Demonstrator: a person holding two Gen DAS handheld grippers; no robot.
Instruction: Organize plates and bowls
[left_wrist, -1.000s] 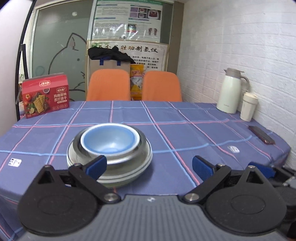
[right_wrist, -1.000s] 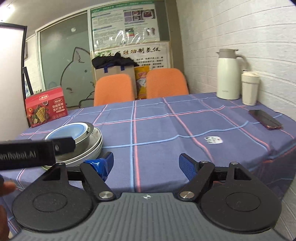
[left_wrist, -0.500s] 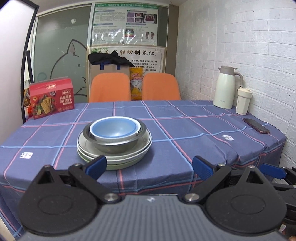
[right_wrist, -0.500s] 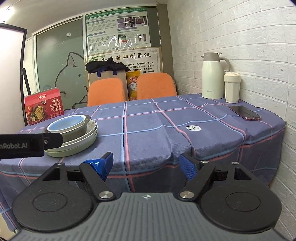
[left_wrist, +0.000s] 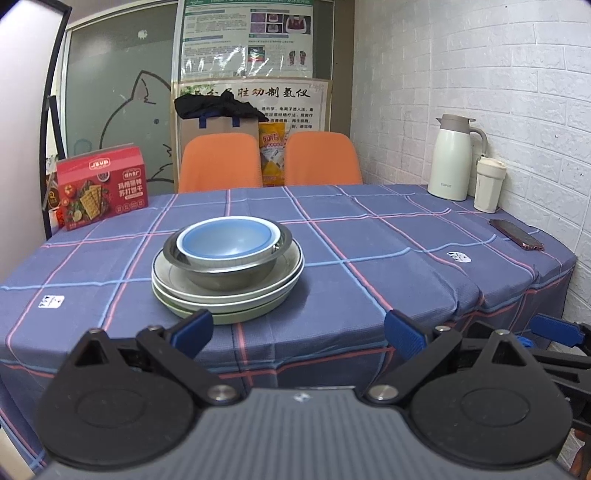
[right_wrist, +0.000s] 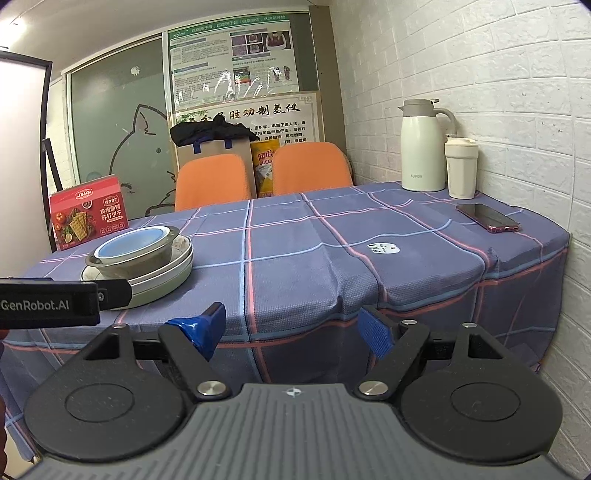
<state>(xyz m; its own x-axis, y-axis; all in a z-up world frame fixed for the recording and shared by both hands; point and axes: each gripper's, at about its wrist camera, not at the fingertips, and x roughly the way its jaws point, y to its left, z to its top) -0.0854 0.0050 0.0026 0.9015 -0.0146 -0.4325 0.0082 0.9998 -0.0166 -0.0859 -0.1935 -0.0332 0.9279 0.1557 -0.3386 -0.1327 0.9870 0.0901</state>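
Note:
A blue bowl (left_wrist: 229, 240) sits nested in a steel bowl (left_wrist: 225, 271), which rests on a stack of pale plates (left_wrist: 236, 299) on the blue checked tablecloth (left_wrist: 369, 240). The same stack shows in the right wrist view as blue bowl (right_wrist: 133, 245), steel bowl (right_wrist: 136, 264) and plates (right_wrist: 162, 284). My left gripper (left_wrist: 297, 334) is open and empty, held back off the table's near edge, just in front of the stack. My right gripper (right_wrist: 295, 330) is open and empty too, off the table edge to the right of the stack. The left gripper's body (right_wrist: 55, 304) shows at the left.
A red cracker box (left_wrist: 101, 186) stands at the table's far left. A white thermos (left_wrist: 454, 158), a cream cup (left_wrist: 487, 184) and a phone (left_wrist: 515, 233) line the right side by the brick wall. Two orange chairs (left_wrist: 221, 162) stand behind the table.
Both grippers have pulled back and away from the table, so the stack looks farther off and the table's near edge and hanging cloth are in view. The stack itself has not moved.

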